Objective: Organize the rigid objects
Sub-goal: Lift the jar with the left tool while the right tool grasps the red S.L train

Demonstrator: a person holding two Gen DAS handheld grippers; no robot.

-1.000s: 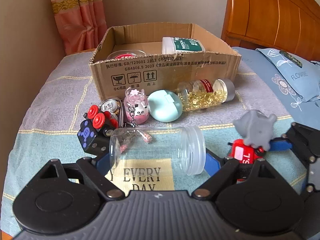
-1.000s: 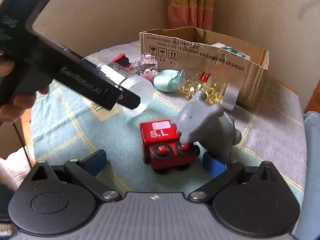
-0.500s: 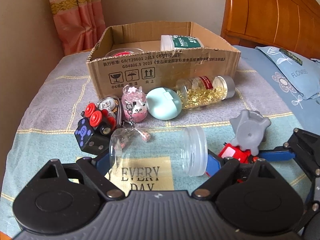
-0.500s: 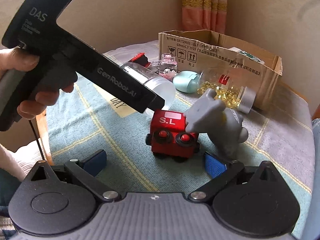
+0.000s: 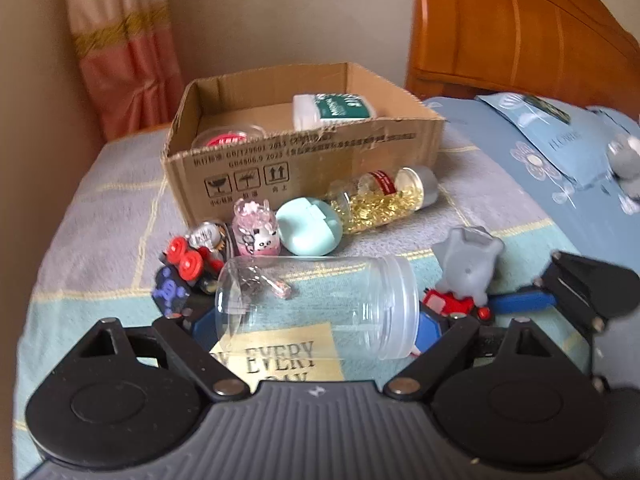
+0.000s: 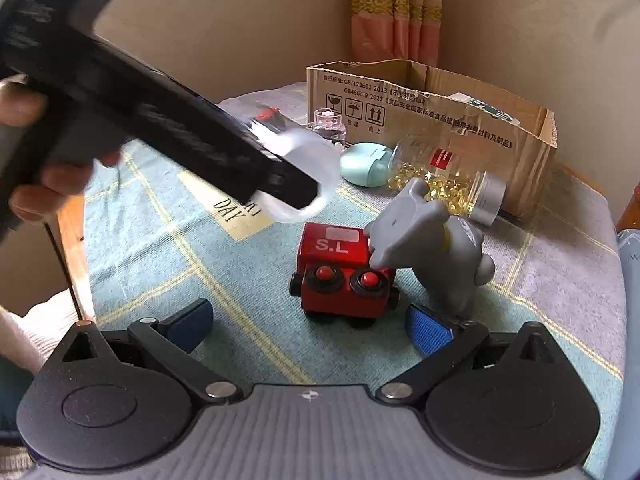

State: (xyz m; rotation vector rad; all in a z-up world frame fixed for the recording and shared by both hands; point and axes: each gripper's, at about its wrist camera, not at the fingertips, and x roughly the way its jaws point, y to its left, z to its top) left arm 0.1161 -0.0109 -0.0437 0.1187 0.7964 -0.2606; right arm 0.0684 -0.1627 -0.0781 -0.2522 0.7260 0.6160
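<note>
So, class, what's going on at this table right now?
A person is tidying small items into a cardboard box, with tongs in each hand. The left tongs are closed on a clear jar lying sideways. The right tongs are open around a red train, not gripping it. A grey elephant leans on the train.
</note>
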